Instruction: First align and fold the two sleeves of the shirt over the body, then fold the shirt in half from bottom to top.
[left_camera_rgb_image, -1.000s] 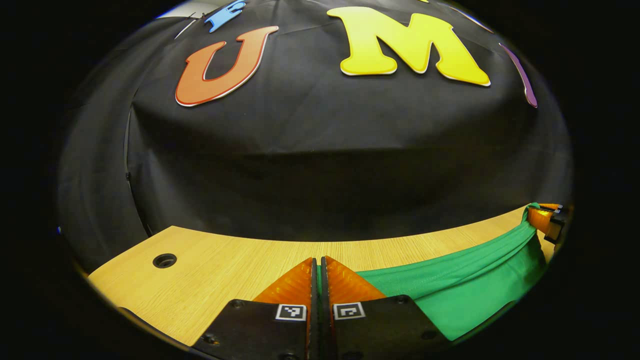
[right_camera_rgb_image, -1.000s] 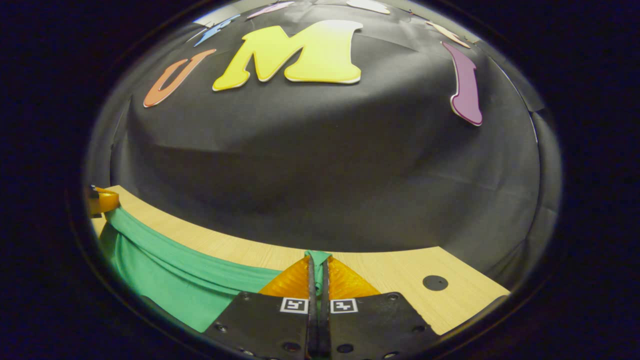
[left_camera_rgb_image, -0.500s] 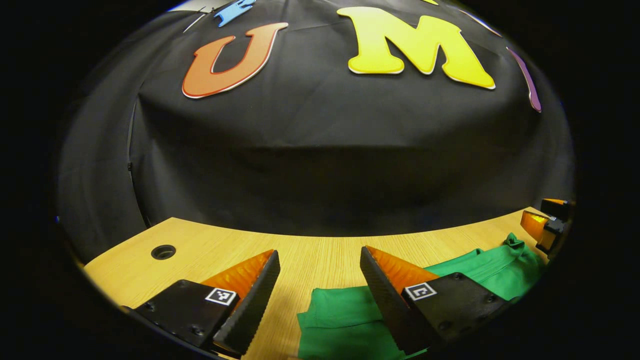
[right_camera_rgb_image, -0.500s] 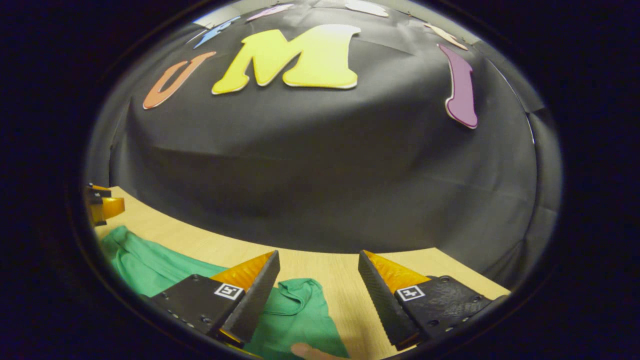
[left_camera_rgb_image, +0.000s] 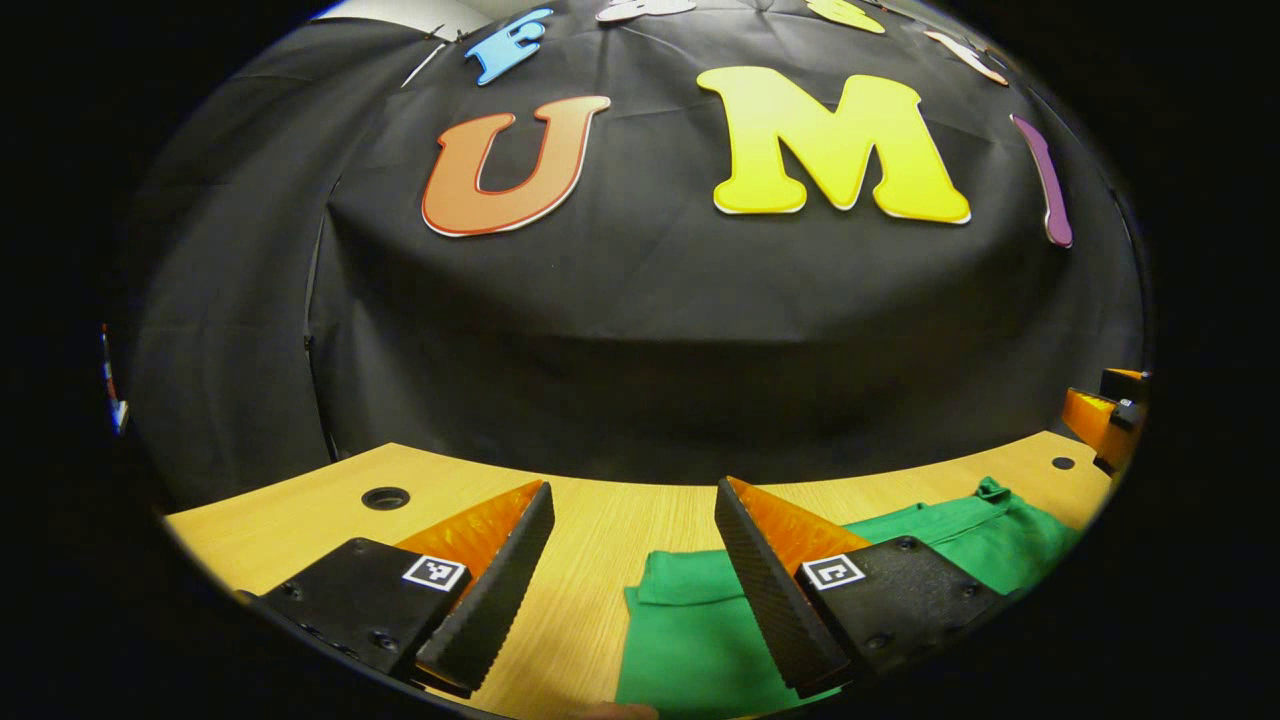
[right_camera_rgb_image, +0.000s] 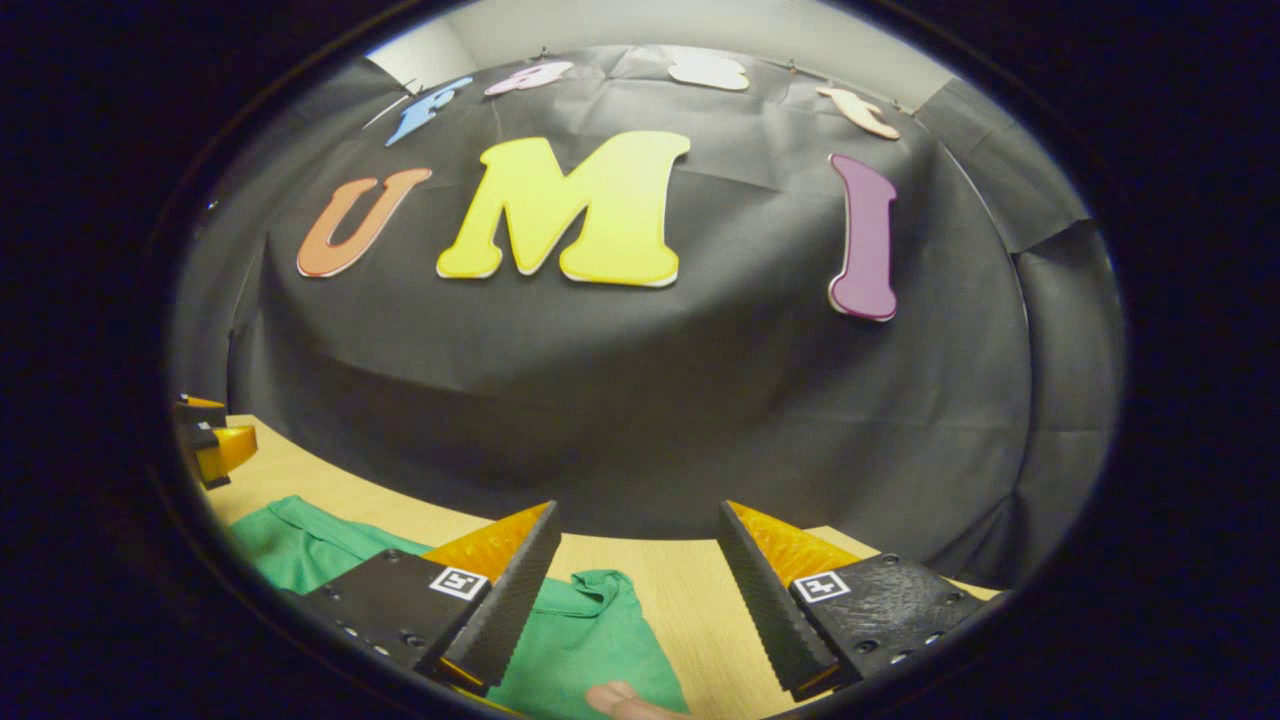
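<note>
While both tools gape empty, green shirt (left_camera_rgb_image: 690, 640) lies on table (left_camera_rgb_image: 600, 520); fingertip (right_camera_rgb_image: 620, 700) in right gripper view.

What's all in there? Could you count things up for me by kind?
Green shirt: 1, lying on the table.
Wooden table: 1.
Grippers: 2, the left gripper and the right gripper, both with fingers spread apart.
Round holes in the tabletop: 2, one at the left and one at the right.
Total: 6.

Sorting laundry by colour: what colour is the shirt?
Plain green shirt, clearest in the left gripper view.
</note>
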